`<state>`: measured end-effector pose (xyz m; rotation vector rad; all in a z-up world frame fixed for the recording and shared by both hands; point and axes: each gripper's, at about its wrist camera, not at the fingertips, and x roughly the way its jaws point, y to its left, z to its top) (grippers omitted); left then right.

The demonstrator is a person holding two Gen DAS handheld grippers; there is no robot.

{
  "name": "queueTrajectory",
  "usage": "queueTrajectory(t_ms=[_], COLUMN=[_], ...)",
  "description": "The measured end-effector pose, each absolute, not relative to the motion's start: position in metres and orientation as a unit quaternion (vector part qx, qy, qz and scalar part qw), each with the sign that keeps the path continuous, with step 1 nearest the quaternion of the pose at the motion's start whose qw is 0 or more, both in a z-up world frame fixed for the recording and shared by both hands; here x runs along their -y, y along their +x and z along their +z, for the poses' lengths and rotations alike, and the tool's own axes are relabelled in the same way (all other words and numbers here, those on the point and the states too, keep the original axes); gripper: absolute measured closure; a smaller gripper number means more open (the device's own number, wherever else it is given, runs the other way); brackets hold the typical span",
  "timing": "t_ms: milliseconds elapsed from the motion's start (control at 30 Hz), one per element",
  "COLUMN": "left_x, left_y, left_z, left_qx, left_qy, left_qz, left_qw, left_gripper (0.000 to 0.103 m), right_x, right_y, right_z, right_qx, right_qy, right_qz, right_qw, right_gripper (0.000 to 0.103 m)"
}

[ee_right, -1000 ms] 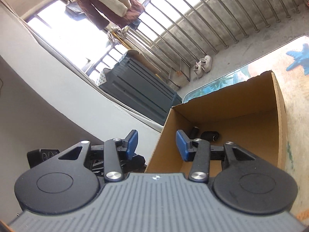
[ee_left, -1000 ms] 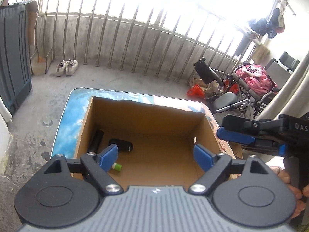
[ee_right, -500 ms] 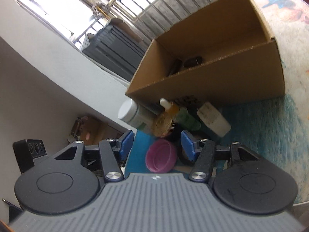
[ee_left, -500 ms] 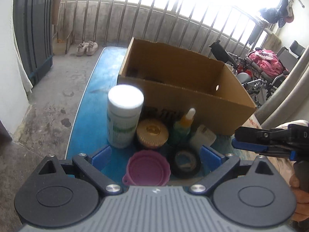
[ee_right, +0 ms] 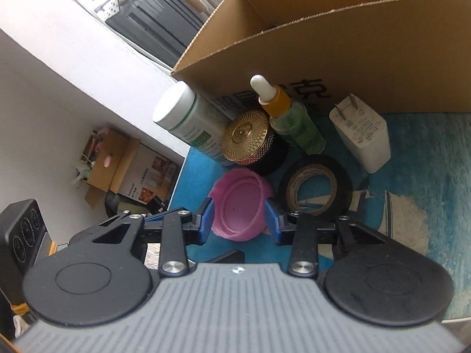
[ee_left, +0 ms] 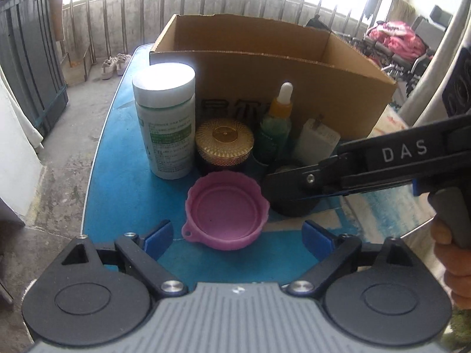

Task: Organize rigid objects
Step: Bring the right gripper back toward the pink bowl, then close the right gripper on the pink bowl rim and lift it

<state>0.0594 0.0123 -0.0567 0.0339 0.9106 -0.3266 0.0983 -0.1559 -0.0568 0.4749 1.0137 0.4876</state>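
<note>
A pink collapsible bowl [ee_left: 226, 209] [ee_right: 238, 203] lies on the blue table [ee_left: 123, 191] in front of an open cardboard box [ee_left: 265, 67]. Behind the bowl stand a white bottle [ee_left: 167, 123], a gold-lidded jar [ee_left: 224, 144], a green dropper bottle [ee_left: 275, 129] and a white charger [ee_left: 316, 144]. A black tape roll [ee_right: 315, 188] lies to its right. My left gripper [ee_left: 238, 236] is wide, its jaws closing slightly, the bowl's near edge between them untouched. My right gripper [ee_right: 239, 222] comes in from the right over the tape roll. Its jaws are closing either side of the bowl, not visibly pressing it.
A metal railing [ee_left: 206, 8] runs behind the table, with shoes [ee_left: 116, 61] on the floor and a dark cabinet [ee_left: 26, 67] at the left. A wheelchair with pink cloth [ee_left: 397, 38] stands at the right. A person's hand [ee_left: 453, 264] holds the right gripper's handle.
Both grippers came down from over the box to the objects in front of it. The right gripper swung in over the tape roll and its jaws narrowed around the pink bowl.
</note>
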Motion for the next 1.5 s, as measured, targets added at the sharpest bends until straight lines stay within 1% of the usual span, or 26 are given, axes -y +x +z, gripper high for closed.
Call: queueTrajectory(t_ms=[67, 133, 233, 333, 467, 633, 700, 733, 800, 833, 1200, 1500], left_x=[-0.010, -0.010, -0.010, -0.011, -0.011, -0.009, -0.007, -0.006, -0.005, -0.005, -0.004, 0.005], left_y=[0.061, 0.063, 0.067, 0.068, 0.071, 0.070, 0.069, 0.068, 0.066, 0.066, 0.056, 0.041], left_z=[-0.062, -0.066, -0.069, -0.072, -0.072, -0.072, -0.070, -0.070, -0.068, -0.067, -0.058, -0.043], left_qx=[-0.444, -0.452, -0.460, -0.463, -0.460, -0.453, -0.448, -0.446, -0.445, -0.442, -0.433, -0.413], left_qy=[0.028, 0.033, 0.033, 0.034, 0.043, 0.052, 0.056, 0.056, 0.057, 0.057, 0.055, 0.069], left_qz=[-0.154, -0.153, -0.154, -0.152, -0.144, -0.136, -0.133, -0.131, -0.130, -0.132, -0.136, -0.128], left_qw=[0.882, 0.878, 0.874, 0.873, 0.875, 0.880, 0.882, 0.883, 0.884, 0.885, 0.889, 0.899], left_gripper=[0.015, 0.023, 0.030, 0.033, 0.035, 0.035, 0.035, 0.035, 0.037, 0.045, 0.047, 0.048], right_x=[0.152, 0.149, 0.144, 0.143, 0.139, 0.133, 0.132, 0.132, 0.132, 0.132, 0.135, 0.142], right_y=[0.101, 0.104, 0.108, 0.110, 0.115, 0.118, 0.117, 0.117, 0.116, 0.116, 0.107, 0.086], right_z=[-0.059, -0.063, -0.068, -0.072, -0.076, -0.078, -0.079, -0.079, -0.078, -0.077, -0.072, -0.055], right_qx=[-0.483, -0.490, -0.499, -0.505, -0.508, -0.506, -0.505, -0.504, -0.502, -0.500, -0.492, -0.468], right_qy=[0.217, 0.212, 0.204, 0.198, 0.191, 0.177, 0.170, 0.167, 0.166, 0.166, 0.164, 0.162], right_qz=[0.226, 0.224, 0.220, 0.218, 0.216, 0.212, 0.210, 0.208, 0.210, 0.212, 0.216, 0.231], right_qw=[0.817, 0.815, 0.813, 0.811, 0.811, 0.817, 0.820, 0.821, 0.822, 0.823, 0.827, 0.838], right_gripper=[0.070, 0.070, 0.071, 0.072, 0.073, 0.078, 0.082, 0.083, 0.083, 0.084, 0.084, 0.084])
